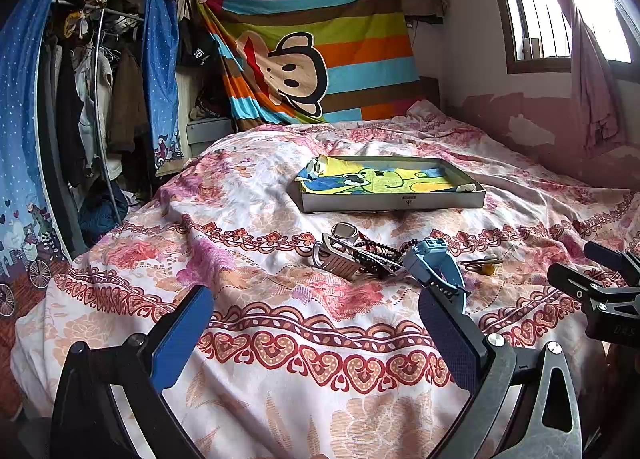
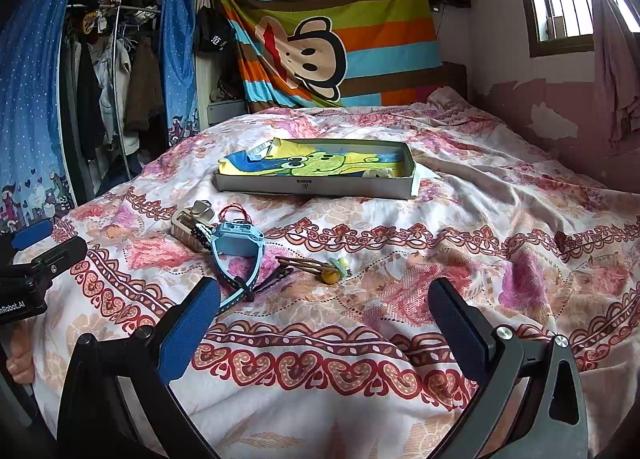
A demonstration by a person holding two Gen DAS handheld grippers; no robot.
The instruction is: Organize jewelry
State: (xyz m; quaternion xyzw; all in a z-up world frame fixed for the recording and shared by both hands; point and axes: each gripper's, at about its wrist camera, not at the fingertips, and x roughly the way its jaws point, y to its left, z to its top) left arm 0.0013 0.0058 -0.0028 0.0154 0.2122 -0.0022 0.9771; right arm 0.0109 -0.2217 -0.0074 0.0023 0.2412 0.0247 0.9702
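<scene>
Bedspread [image 2: 400, 219]: white ground, pink and peach florals, dark red scroll and heart bands.
Tray [image 2: 316, 187] on the bedspread: grey-white walls, lined with a yellow, blue and green cartoon frog print.
Watch [image 2: 238, 243] in front of the tray: light blue case and strap.
Hair clip [image 2: 316, 265] right of the watch: brown, with a yellow bead.
Gripper pads [image 2: 188, 335]: blue, on black frames.
Sheet [image 2: 340, 39] on the wall behind the tray: orange, green, blue and brown stripes, cartoon monkey face.

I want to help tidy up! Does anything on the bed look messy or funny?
Yes. The blue watch, a silver watch and a hair clip lie in a tangled heap on the bedspread, outside the box. The box's cartoon cloth is rumpled, spilling over its left corner.
</scene>
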